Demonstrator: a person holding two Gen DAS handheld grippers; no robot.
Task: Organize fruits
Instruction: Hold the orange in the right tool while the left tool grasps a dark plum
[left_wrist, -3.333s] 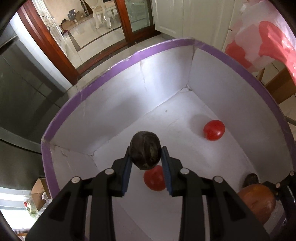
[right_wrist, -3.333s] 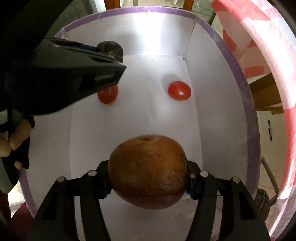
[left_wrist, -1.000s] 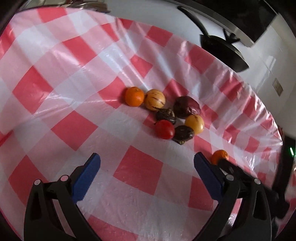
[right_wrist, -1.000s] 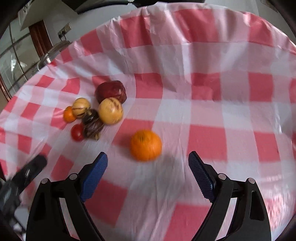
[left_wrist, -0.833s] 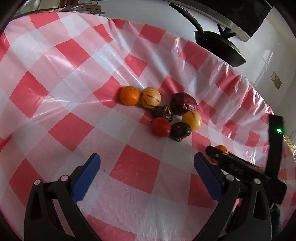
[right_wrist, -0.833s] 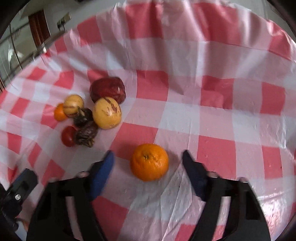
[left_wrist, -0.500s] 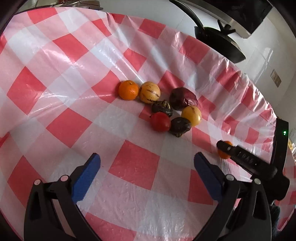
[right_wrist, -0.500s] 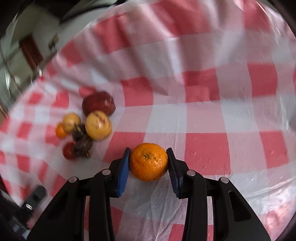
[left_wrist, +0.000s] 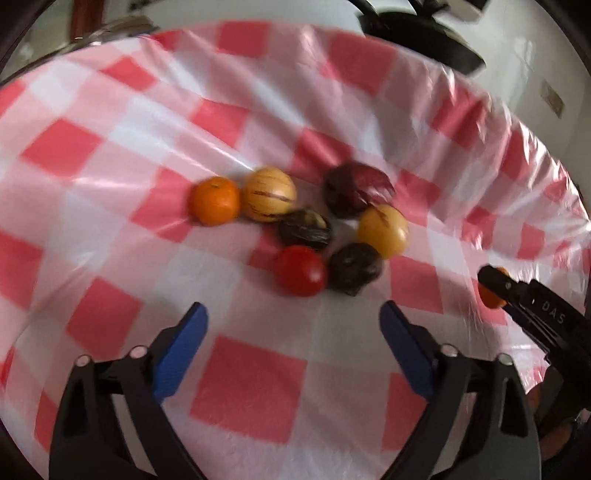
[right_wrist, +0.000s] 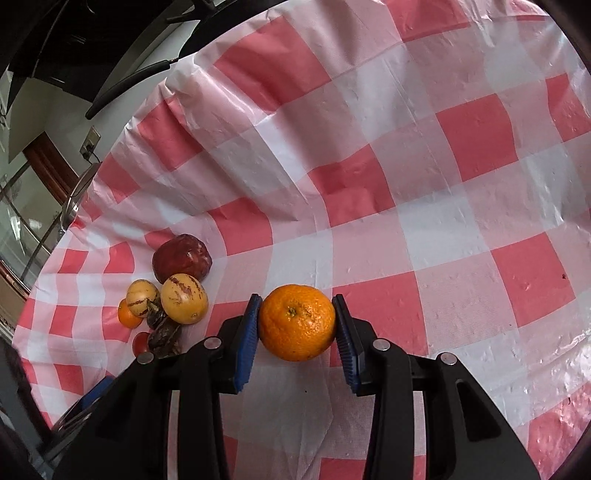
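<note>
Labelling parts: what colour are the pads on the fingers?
Blue pads on black fingers, clearest in the right wrist view.

Both views are fisheye cameras riding on the hand-held grippers, each looking forward along its own two fingers and steeply down onto the checked bench (left_wrist: 258, 384).

The left hand-held gripper (left_wrist: 291, 332) camera sits close above the cloth; the fruit cluster (left_wrist: 303, 229) lies just ahead of its fingertips, and the picture is somewhat blurred. To its right, near the frame edge, the right hand-held gripper (left_wrist: 491, 286) shows from the side.

The right hand-held gripper (right_wrist: 297, 325) camera is equally near the bench, facing the far cloth edge. The same fruit cluster (right_wrist: 173, 291) appears ahead and to its left, so the two views share that cluster and the surrounding cloth.
</note>
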